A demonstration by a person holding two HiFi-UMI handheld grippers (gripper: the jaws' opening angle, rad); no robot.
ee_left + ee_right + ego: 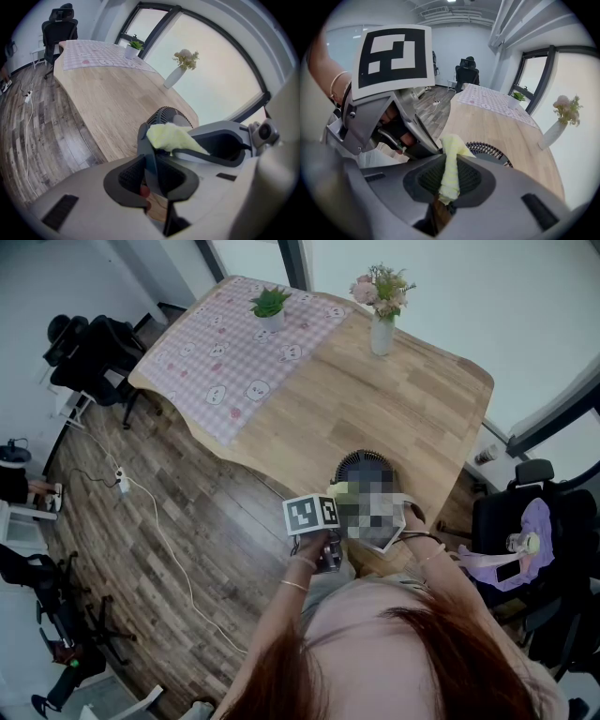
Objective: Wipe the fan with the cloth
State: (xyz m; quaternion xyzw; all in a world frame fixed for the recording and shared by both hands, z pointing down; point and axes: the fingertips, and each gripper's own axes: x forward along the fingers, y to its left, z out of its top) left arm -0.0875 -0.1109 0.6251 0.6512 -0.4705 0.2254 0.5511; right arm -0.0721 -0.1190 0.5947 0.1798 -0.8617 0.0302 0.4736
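Since the right tool (449, 180) has its jaws pinched on a folded strip of the yellow cloth (172, 138) and holds it up rather than pressed on the grille, I judge that wiping has not begun. The step in hand is getting the cloth set in the grip. The left tool (148, 157) has its jaws pressed together with their tip right at the cloth's edge; whether it nips a corner I cannot tell.

Just beyond both tools, the fan (364, 465) sits at the near edge of the worktop (309, 418) with its dark round grille facing up. The cloth seems to hang just above the fan's near rim.

The next move calls for lowering the right tool until the loose tuft meets the grille, then sweeping across it. Little cloth pokes past the jaws, so the hard tips could scrape the ribs. The fan is close to the edge and could slide under a push, so the left tool would do well to steady it or draw aside.

Farther off stand a white vase (381, 334) of pink flowers and a potted plant (270, 304) on a checked cover (234, 357). All are well apart from the fan and nothing blocks the sweep. Office chairs (94, 357) and a cable (164, 540) lie off on the floor.
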